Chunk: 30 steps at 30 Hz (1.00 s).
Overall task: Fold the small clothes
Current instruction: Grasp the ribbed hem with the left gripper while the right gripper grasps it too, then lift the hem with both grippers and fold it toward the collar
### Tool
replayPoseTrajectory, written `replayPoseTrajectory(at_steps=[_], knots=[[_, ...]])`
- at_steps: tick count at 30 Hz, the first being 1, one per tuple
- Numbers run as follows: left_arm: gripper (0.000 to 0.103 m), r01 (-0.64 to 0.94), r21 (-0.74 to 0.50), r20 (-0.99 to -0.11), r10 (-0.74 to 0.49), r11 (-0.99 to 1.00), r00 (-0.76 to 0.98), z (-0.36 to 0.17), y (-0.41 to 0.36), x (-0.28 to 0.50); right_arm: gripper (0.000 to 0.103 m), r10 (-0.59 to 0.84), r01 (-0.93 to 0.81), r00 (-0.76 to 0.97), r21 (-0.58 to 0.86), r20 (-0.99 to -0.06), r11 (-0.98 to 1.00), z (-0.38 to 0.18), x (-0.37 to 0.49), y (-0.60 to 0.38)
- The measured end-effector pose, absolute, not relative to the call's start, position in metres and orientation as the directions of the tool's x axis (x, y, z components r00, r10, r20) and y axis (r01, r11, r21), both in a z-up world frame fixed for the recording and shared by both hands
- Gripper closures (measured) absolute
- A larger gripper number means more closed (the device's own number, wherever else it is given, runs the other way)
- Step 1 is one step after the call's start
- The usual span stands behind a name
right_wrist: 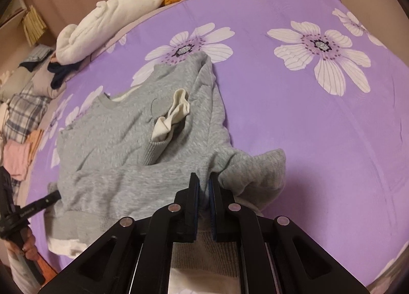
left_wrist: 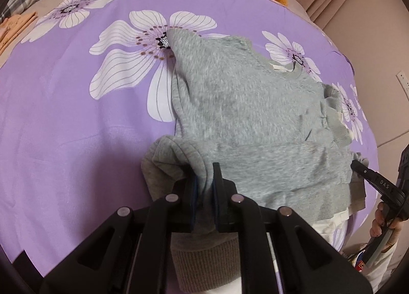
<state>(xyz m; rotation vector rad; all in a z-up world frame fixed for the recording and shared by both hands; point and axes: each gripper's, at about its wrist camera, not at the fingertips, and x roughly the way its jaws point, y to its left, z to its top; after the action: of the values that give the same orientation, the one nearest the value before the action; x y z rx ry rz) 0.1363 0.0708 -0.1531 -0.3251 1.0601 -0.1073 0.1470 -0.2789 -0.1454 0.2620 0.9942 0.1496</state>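
1. Where the left wrist camera looks down, the left gripper [left_wrist: 204, 178] is clenched on a bunched corner of the grey sweatshirt [left_wrist: 245, 104], its dark pads pressed against the fabric from both sides. The sweatshirt lies spread across the purple flowered bedspread [left_wrist: 64, 120], a ribbed hem hanging below the jaws. At the right edge, the right gripper [left_wrist: 358, 166] nips the garment's other corner, and a hand [left_wrist: 383, 225] holds its handle.
2. Seen from the right wrist camera, the right gripper [right_wrist: 203, 186] is likewise clamped on grey cloth. A cream inner lining [right_wrist: 173, 117] pokes out of a ribbed cuff lying across the sweatshirt's front. At the far left, the left gripper [right_wrist: 55, 195] meets the hem. Piled clothes [right_wrist: 107, 28] sit along the bed's far edge.
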Motion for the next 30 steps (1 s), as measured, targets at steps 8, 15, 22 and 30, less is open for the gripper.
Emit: replayPoseTrajectory(at_steps=[8, 15, 22, 30], knots=[[0.052, -0.065, -0.363, -0.815, -0.283, 0.930, 0.506, -0.131, 0.074, 0.112, 0.092, 0.162, -0.046, 0.565, 0.166, -0.809, 0.985, -0.129, 0.136, -0.269], [0.032, -0.064, -0.392, -0.812, -0.312, 0.918, 0.494, -0.134, 0.073, 0.087, 0.042, 0.152, -0.029, 0.594, 0.168, -0.790, 0.985, -0.122, 0.112, -0.278], [0.034, -0.094, -0.468, -0.812, -0.386, 0.879, 0.439, -0.158, 0.073, 0.070, 0.042, 0.192, -0.016, 0.519, 0.215, -0.833, 0.976, -0.148, 0.101, -0.288], [0.081, -0.074, -0.475, -0.812, -0.405, 0.877, 0.421, -0.162, 0.058, 0.068, 0.080, 0.217, -0.051, 0.495, 0.222, -0.841, 0.974, -0.158, 0.093, -0.278]])
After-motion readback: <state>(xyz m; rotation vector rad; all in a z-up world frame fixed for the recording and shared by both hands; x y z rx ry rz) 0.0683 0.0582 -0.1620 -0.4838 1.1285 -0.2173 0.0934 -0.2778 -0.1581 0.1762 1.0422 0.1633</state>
